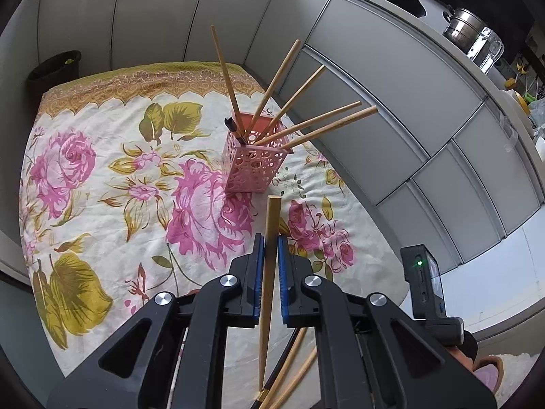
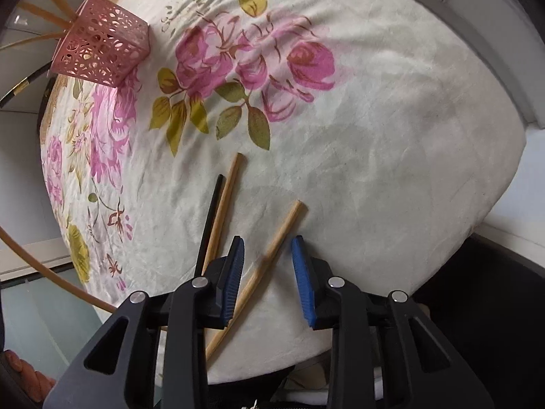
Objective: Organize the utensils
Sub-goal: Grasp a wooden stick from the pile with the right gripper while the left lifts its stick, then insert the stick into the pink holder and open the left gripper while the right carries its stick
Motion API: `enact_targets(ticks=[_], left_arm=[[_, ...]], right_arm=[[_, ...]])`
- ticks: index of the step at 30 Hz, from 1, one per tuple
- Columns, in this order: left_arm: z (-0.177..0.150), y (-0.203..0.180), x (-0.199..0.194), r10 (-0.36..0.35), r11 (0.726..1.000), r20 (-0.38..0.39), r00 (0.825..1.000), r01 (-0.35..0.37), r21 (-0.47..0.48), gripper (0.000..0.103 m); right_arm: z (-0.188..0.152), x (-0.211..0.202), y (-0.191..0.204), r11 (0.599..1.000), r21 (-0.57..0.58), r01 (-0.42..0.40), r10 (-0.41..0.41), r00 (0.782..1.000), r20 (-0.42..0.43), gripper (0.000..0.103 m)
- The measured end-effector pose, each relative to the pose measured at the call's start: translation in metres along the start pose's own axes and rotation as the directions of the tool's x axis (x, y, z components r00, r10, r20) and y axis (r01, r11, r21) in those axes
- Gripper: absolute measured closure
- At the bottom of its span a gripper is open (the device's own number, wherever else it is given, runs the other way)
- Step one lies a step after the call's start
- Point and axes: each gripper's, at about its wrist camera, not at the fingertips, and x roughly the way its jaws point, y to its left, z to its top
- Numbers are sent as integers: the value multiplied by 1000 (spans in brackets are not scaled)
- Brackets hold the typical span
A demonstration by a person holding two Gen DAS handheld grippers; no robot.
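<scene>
A pink perforated holder (image 1: 253,156) stands on the floral-clothed table and holds several wooden chopsticks (image 1: 320,119) and a black one. My left gripper (image 1: 270,242) is shut on a wooden chopstick (image 1: 269,272), held above the cloth in front of the holder. My right gripper (image 2: 267,248) is open, low over the cloth, its fingers either side of a loose wooden chopstick (image 2: 272,255). Another wooden chopstick (image 2: 226,201) and a black chopstick (image 2: 211,218) lie to its left. The holder also shows in the right wrist view (image 2: 102,47).
The round table with its floral cloth (image 1: 102,177) stands beside grey cabinet doors (image 1: 391,102). A counter above carries a steel pot (image 1: 463,30) and a wok. A dark bin (image 1: 54,68) stands behind the table. The right gripper's body (image 1: 425,283) shows at the table's right edge.
</scene>
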Motion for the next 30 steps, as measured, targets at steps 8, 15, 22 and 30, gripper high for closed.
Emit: enact_targets(ticks=[8,15,22,30], left_arm=[[0,-4,-19,-6,1000,83,997,6,9,96],[-2,-29,-40,3,998,152,988,-13,68,96],[-7,-58,-61,31,992,226,974,-58,112,96],[-11,-85,-74,73,989,285,956,-107,105,96]], right_arm=[[6,-7,-11,999,-46,-17,24,989,147,97],[-5,-54,-29,984,-112,-141,170,933,317,97],[-29,-122,-28,952,-258,-162,276,816,507,97],[-61,-199,-25,906,-403,-130,381,667,640,97]])
